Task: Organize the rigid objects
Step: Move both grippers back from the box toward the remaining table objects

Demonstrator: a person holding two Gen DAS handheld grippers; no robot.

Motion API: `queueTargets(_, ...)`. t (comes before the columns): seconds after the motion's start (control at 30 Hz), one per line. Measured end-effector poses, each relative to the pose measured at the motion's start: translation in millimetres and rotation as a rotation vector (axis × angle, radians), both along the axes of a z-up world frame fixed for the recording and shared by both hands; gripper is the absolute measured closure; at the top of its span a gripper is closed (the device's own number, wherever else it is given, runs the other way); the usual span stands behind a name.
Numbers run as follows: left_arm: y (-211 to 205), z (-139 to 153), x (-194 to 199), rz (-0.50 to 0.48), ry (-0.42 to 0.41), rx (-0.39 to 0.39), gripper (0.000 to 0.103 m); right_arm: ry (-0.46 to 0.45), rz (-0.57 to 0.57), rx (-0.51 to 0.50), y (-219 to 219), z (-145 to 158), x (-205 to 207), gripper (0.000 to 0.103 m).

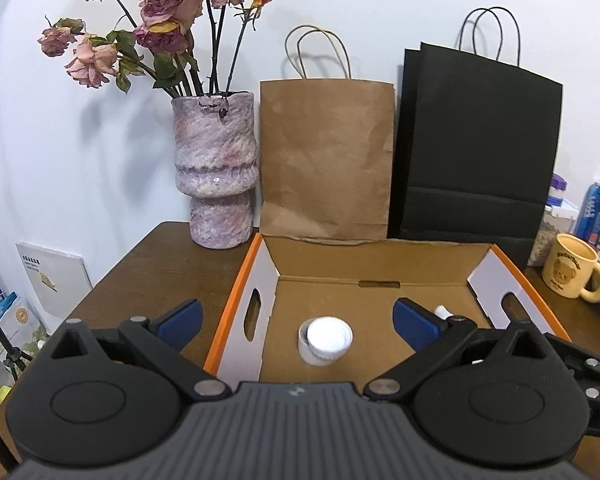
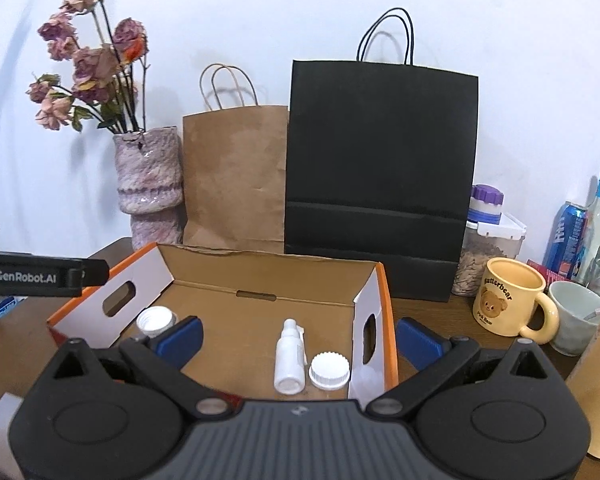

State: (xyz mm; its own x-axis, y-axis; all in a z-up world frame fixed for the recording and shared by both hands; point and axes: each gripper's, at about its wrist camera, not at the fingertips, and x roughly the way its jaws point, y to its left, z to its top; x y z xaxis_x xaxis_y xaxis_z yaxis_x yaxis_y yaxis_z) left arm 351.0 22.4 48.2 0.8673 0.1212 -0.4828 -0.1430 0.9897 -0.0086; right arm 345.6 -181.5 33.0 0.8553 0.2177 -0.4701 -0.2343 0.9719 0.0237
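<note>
Inside the open cardboard box (image 2: 268, 280) a white bottle (image 2: 289, 356) lies beside a white ribbed cap (image 2: 329, 370) at its right end; a white jar (image 1: 325, 340) sits toward the left. Both the left gripper (image 1: 296, 320) and right gripper (image 2: 298, 338) gape wide, holding nothing. The right gripper's left finger partly hides the jar. Behind the box on the dark wooden table (image 1: 148, 264), bags lean against a white wall.

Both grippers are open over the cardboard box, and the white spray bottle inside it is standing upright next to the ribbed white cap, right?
Not quite. The white spray bottle is lying on its side on the cardboard box floor, not upright; the right wrist view shows this. The rest holds: it is beside the ribbed white cap, and the left gripper and right gripper are both open.
</note>
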Motion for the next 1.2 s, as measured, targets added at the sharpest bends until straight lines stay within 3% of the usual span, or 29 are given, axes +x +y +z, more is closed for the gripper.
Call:
queueTargets(0.7,10,2,-81,-0.029,-0.029,0.017,0.0,-0.012,0.028,-0.016,-8,-2,-92,0.0)
queueTargets(1.2,16,-14,-144,-0.056,-0.018,0.039,0.0,0.014,0.051,-0.03,-5,-13,-148,0.0)
